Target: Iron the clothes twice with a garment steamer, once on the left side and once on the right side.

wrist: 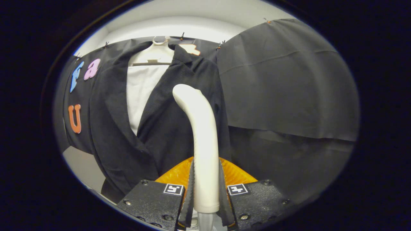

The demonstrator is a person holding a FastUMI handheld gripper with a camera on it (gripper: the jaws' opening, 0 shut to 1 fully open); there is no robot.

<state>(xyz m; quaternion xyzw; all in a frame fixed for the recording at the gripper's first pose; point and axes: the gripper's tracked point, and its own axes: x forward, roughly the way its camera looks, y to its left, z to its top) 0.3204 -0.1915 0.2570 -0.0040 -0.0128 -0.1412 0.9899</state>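
- Clearly soft and loose, the dark jacket (167,128) hangs from a white hanger (159,48) over a white shirt (141,86), beyond the fingers.
- Rigid and light by my guess, the steamer (204,141) is best held at its handle; its head meets the jacket's right front.
- Both fingers of the gripper (205,192) press on that handle.
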